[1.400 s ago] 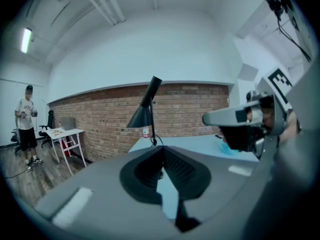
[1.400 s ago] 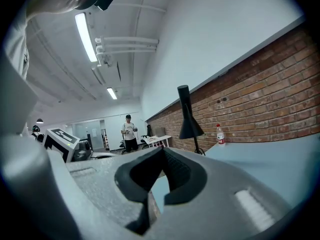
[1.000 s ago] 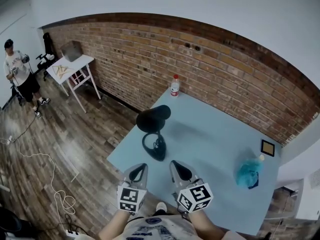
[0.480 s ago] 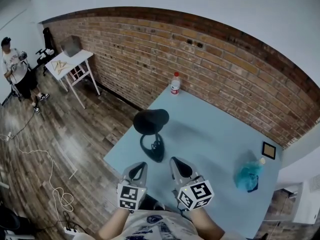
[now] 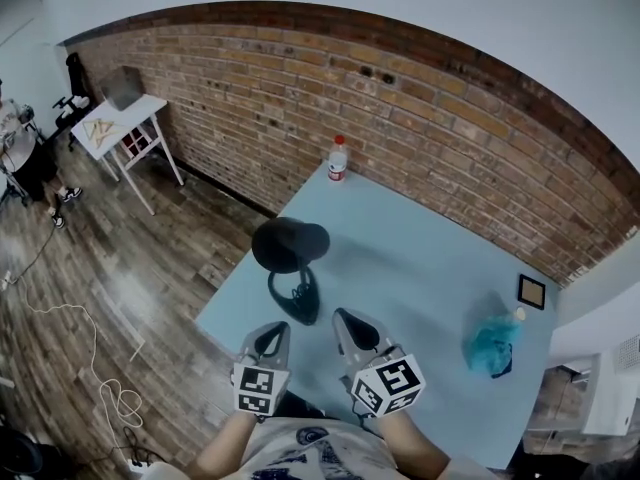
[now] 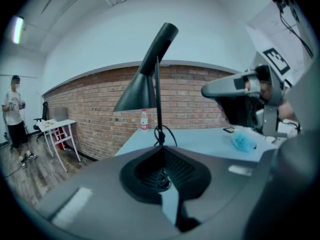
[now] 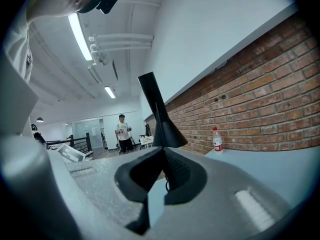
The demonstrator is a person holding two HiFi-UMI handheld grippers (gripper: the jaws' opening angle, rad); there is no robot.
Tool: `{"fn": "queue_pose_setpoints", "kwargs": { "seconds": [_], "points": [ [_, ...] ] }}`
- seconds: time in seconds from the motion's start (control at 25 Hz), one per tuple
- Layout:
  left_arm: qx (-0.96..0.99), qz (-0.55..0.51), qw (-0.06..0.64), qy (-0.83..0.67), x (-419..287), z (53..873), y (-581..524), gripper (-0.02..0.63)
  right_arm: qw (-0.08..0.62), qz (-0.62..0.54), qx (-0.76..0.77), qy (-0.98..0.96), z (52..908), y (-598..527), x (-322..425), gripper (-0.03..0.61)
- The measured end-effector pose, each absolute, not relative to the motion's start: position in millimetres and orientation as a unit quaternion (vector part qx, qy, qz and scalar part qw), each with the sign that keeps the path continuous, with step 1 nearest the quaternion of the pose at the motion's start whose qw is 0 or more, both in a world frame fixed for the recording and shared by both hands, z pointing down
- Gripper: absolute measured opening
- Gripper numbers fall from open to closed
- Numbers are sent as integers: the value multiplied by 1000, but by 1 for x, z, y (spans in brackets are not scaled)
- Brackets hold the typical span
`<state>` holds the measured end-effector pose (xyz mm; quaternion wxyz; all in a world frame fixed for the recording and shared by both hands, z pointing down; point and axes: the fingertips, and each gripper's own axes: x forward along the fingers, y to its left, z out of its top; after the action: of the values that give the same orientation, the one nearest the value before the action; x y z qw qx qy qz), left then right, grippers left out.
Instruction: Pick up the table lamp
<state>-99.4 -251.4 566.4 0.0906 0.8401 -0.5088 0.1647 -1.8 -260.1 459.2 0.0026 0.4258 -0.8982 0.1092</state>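
Note:
The black table lamp stands near the left end of the light blue table (image 5: 420, 258). Its cone shade (image 5: 289, 245) leans over a round base (image 5: 295, 299). Both grippers hover just short of the base, over the table's near edge, and neither touches the lamp. My left gripper (image 5: 272, 332) is shut and empty. My right gripper (image 5: 345, 320) beside it also has its jaws together with nothing held. In the left gripper view the lamp (image 6: 145, 81) rises straight ahead, above that gripper (image 6: 161, 146). The right gripper view shows the lamp (image 7: 161, 121) ahead of the right gripper (image 7: 162, 149).
A plastic bottle (image 5: 338, 158) stands at the table's far edge by the brick wall (image 5: 450, 128). A blue fluffy thing (image 5: 490, 343) and a small framed square (image 5: 531, 291) lie at the right. A white side table (image 5: 110, 123) and a person (image 5: 15, 153) stand at the far left.
Both grippers have shifted slightly, the left one sinking a little, and the head view has moved with them. Their jaws stay together. The lamp has not moved.

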Motion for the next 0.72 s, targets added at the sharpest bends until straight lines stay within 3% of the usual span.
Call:
{"fn": "queue_pose_setpoints", "kwargs": {
  "seconds": [0.52,0.72],
  "points": [
    [853,171,115,-480,-86,607,-279,-6,10,120,422,-899,476,-296,-6,-2],
    [854,170,133,-474,-85,623,-289,22,12,123,420,-899,478,-302,-10,-2]
  ]
}}
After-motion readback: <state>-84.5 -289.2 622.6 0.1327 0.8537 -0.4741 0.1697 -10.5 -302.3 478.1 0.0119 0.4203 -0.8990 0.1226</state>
